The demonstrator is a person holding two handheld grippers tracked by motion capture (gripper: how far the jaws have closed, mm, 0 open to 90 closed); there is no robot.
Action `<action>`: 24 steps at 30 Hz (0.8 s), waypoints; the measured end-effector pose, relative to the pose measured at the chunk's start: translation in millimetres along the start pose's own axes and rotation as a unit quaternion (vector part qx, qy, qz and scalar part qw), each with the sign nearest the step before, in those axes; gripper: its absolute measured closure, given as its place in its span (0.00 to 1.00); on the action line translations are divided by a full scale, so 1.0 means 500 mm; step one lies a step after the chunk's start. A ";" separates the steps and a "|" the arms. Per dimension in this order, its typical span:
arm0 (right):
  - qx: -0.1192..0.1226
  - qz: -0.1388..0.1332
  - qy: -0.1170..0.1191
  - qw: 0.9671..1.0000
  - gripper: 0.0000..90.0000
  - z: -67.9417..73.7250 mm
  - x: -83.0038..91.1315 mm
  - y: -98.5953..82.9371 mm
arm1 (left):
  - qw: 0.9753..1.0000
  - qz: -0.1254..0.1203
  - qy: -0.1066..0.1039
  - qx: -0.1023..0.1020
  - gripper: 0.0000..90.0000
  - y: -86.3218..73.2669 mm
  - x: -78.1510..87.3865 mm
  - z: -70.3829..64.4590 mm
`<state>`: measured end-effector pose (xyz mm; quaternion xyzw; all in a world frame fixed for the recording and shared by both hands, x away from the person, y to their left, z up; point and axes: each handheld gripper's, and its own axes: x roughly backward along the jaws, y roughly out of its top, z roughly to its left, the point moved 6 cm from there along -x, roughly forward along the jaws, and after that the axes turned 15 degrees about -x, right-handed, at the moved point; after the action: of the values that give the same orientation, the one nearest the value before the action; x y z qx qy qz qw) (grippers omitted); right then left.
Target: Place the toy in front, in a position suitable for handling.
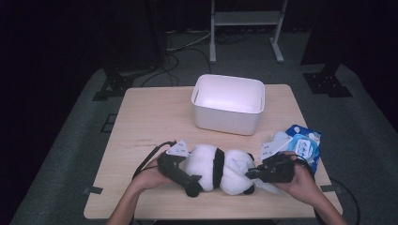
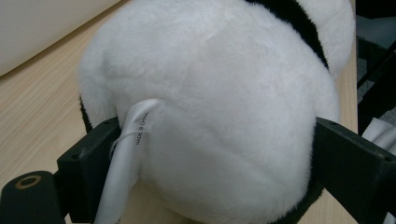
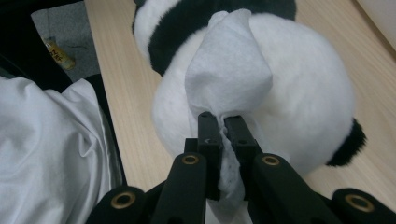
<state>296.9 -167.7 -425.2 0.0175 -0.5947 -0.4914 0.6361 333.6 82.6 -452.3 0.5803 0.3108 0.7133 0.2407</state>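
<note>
A black-and-white panda plush point(image 1: 220, 168) lies on its side at the front middle of the wooden table point(image 1: 150, 117). My left gripper point(image 1: 195, 176) is shut on its white rear end; in the left gripper view the jaws press into the plush point(image 2: 210, 93) from both sides, beside a white sewn-in label point(image 2: 135, 135). My right gripper point(image 1: 251, 173) comes in from the right at the panda's head. In the right gripper view this gripper point(image 3: 221, 119) is shut on a white wipe point(image 3: 229, 70), which is draped over the panda's white head point(image 3: 308, 102).
A white plastic bin point(image 1: 225, 119) stands open at the back middle of the table. A blue wipe packet point(image 1: 305, 143) lies at the right edge, just behind my right hand. A white garment point(image 3: 51, 149) hangs past the table's front edge.
</note>
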 end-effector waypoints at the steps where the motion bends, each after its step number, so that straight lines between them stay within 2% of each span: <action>1: 0.001 0.002 0.002 1.000 0.96 0.005 -0.003 0.004 | 1.000 0.000 0.000 0.000 0.10 0.000 0.000 0.000; 14: 0.050 0.021 0.020 0.998 0.96 0.048 -0.056 0.088 | 1.000 0.000 0.001 -0.004 0.10 0.000 0.001 -0.001; 24: 0.063 0.035 0.016 0.997 0.96 0.059 -0.091 0.158 | 1.000 0.000 0.002 -0.006 0.10 0.000 0.002 -0.003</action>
<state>330.4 -80.9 -402.1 0.0442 -0.6144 -0.4300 0.6601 332.2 82.8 -451.8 0.5775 0.3067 0.7163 0.2436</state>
